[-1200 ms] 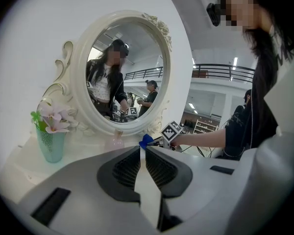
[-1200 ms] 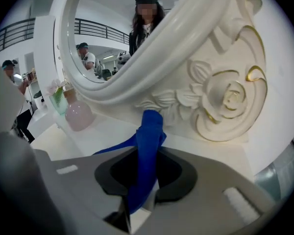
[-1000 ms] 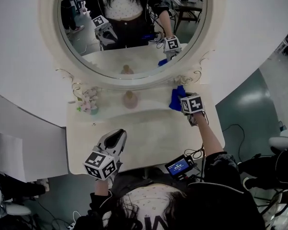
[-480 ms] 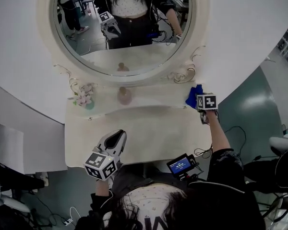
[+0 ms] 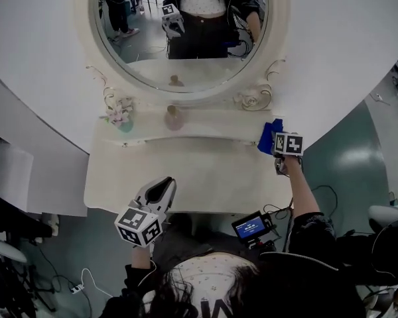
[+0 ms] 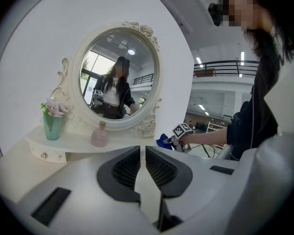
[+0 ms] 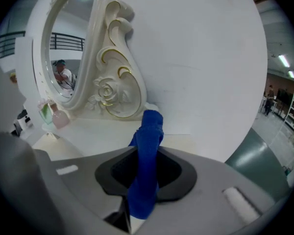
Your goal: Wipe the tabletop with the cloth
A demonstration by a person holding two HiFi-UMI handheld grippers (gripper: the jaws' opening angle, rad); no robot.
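The right hand-held gripper (image 7: 144,180) was clamped on the blue cloth (image 7: 146,151), a folded strip pinched between its jaws with the free end sticking out forward. That grip probably let the loose end serve as the wiping pad while the hard jaws stayed off the surface. It was held below and to the right of the oval mirror (image 5: 186,32), close to the gilded scroll at the foot of the frame, at the right end of the cream worktop (image 5: 205,177). That is a sensible corner from which to run strokes back under the mirror. Whether the cloth tip was pressing on the surface or just above it could not be told. The left hand-held gripper (image 6: 143,168) had its jaws drawn almost together with nothing between them. It hung well below the mirror at the worktop's near edge, to the left of the mirror's centre, apparently parked out of the wiping path. Directly under the mirror, on the raised shelf (image 5: 212,121), stood a pink bottle (image 5: 174,118), and below the mirror's left side a green vase of flowers (image 5: 121,118). Both were well apart from the cloth and would need care if the wiping reached that shelf.
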